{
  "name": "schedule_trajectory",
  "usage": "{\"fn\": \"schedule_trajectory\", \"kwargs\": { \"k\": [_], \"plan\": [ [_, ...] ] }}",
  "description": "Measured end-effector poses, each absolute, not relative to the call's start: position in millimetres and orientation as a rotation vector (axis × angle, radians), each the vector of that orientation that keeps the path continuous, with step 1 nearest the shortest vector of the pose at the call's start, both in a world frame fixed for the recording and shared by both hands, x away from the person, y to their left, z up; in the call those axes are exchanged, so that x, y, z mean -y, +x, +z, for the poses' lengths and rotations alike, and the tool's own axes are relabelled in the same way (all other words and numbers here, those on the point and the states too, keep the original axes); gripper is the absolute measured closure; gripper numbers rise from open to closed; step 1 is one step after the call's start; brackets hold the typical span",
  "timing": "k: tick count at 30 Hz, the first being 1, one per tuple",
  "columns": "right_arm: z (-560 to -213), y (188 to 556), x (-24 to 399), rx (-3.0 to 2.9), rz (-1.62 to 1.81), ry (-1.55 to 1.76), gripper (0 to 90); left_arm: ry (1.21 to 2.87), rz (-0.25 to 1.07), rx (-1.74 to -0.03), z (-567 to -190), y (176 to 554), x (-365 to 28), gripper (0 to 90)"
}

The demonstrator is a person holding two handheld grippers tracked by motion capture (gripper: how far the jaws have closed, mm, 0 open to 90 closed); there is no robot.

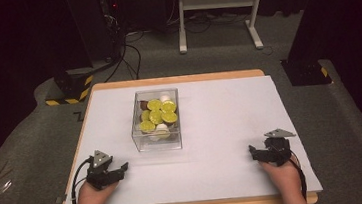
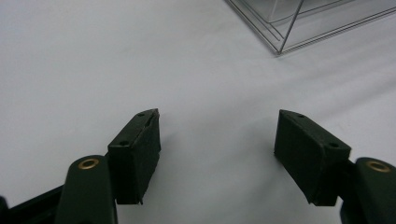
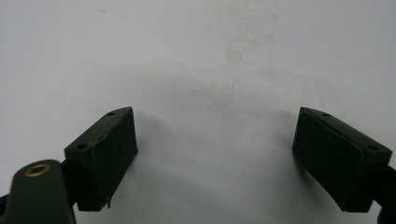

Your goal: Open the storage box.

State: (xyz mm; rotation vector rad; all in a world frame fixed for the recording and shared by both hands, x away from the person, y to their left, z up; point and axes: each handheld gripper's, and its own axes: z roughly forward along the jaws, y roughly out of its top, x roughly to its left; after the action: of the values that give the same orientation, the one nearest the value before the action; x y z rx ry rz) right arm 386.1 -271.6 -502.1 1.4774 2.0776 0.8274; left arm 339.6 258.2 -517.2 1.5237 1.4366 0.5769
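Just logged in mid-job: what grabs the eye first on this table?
The clear box near the middle of the white table, heaped with yellow-green discs and a few white and brown pieces. Nearer the person, the left gripper and right gripper rest at the front corners, jaws open and holding nothing.

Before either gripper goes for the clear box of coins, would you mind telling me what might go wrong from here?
1. The clear box has thin transparent walls, so a jaw may clip its rim and slide it across the white sheet.
2. The gold coins lie heaped together with white and brown pieces, so open jaws might catch several at once or none.
3. The left gripper and right gripper flank the narrow box; reaching in together, they might collide.
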Motion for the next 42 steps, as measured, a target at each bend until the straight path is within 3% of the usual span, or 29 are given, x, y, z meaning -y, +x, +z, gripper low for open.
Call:
{"fn": "schedule_trajectory", "kwargs": {
  "k": [42],
  "plan": [
    [-504.1, 385.4, 272.5, -2.068, 0.844, 1.472, 13.8, 1.498, 0.480, -1.293, -491.2, 335.3, -234.9, 41.1]
  ]
}}
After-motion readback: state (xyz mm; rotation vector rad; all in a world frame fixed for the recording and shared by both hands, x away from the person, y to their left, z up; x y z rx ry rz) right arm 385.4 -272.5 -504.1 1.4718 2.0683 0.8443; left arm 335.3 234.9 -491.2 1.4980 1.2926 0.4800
